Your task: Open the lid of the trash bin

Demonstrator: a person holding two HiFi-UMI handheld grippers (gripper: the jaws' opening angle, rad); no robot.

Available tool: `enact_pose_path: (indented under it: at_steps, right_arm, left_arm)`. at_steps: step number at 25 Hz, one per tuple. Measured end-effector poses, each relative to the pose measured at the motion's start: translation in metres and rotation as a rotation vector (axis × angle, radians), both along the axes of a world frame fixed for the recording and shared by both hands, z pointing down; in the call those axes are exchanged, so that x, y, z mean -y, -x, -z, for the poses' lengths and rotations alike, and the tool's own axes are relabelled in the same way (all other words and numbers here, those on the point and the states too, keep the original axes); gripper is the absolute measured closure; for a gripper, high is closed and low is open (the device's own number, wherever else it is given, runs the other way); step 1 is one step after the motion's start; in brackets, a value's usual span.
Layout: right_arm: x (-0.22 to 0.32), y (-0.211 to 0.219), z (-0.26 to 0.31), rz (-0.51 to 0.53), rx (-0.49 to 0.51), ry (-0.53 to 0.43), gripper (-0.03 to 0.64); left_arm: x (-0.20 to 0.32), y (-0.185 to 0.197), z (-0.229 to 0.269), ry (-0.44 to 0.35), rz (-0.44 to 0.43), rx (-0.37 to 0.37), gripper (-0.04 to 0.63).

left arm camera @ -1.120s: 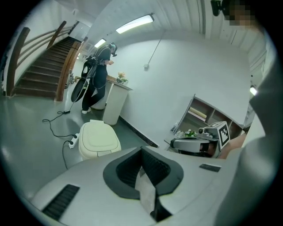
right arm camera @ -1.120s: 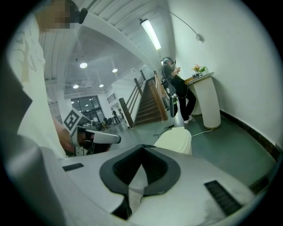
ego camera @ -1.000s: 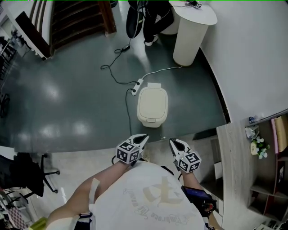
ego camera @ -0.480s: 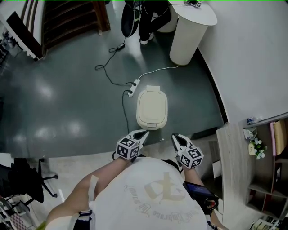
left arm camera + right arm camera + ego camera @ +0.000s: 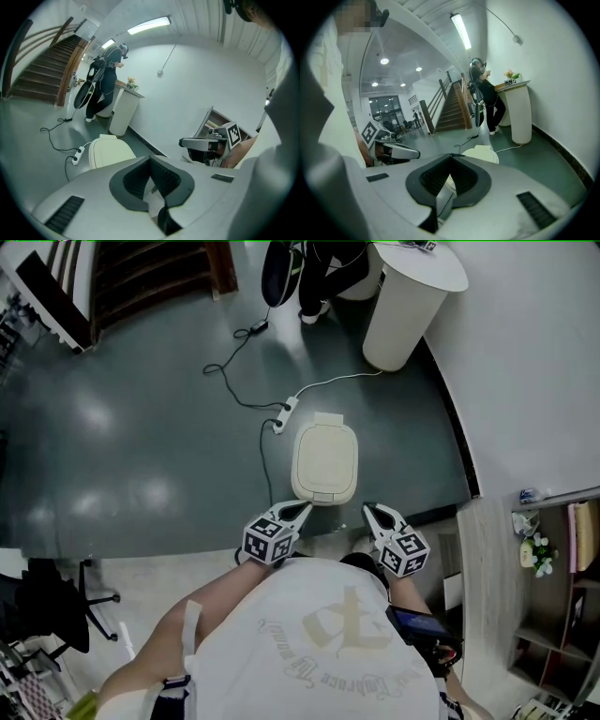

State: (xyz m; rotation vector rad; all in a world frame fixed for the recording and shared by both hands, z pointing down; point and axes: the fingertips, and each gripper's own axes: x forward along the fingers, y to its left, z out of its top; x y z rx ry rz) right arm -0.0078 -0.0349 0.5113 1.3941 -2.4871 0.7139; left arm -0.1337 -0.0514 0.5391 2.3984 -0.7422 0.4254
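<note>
The cream trash bin (image 5: 324, 462) stands on the dark green floor with its lid down; it also shows in the left gripper view (image 5: 108, 152) and the right gripper view (image 5: 484, 153). My left gripper (image 5: 302, 509) is just off the bin's near left corner, jaws shut on nothing. My right gripper (image 5: 368, 510) is just off the near right corner, also shut and empty. Neither touches the bin. Each gripper view shows its own jaws meeting at the tips, the left gripper (image 5: 150, 158) and the right gripper (image 5: 451, 155).
A white power strip (image 5: 286, 414) with trailing cables lies on the floor behind the bin. A white round pedestal (image 5: 408, 306) stands by the curved wall, with a person (image 5: 319, 268) beside it. Wooden stairs (image 5: 159, 277) rise far left. A wooden shelf unit (image 5: 553, 549) is at the right.
Both grippers have moved forward, closer to the bin's near edge. They stay shut, and the lid stays down.
</note>
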Motion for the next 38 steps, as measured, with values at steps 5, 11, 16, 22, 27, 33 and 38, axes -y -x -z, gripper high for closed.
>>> enact_pose_path:
  at_steps: [5, 11, 16, 22, 27, 33, 38]
  right_arm:
    - [0.011, -0.001, -0.010, 0.050, 0.000, 0.016, 0.611]
    - [0.032, -0.016, -0.017, 0.114, 0.015, 0.028, 0.612]
    - [0.045, -0.035, -0.024, 0.198, 0.031, 0.052, 0.611]
    - [0.065, -0.053, -0.030, 0.295, 0.048, 0.070, 0.611]
    - [0.081, -0.065, -0.035, 0.383, 0.047, 0.060, 0.611]
    - [0.097, -0.070, -0.048, 0.458, 0.074, 0.073, 0.611]
    - [0.097, -0.079, -0.057, 0.500, 0.085, 0.092, 0.611]
  left_arm:
    - [0.006, 0.002, -0.008, 0.010, 0.046, 0.012, 0.581]
    - [0.019, -0.009, -0.014, 0.026, 0.118, 0.037, 0.580]
    - [0.029, -0.026, -0.020, 0.050, 0.209, 0.063, 0.581]
    - [0.041, -0.044, -0.022, 0.057, 0.303, 0.091, 0.580]
    - [0.035, -0.058, -0.032, 0.060, 0.370, 0.124, 0.580]
    - [0.027, -0.063, -0.053, 0.104, 0.459, 0.171, 0.580]
    - [0.022, -0.073, -0.066, 0.135, 0.508, 0.193, 0.580]
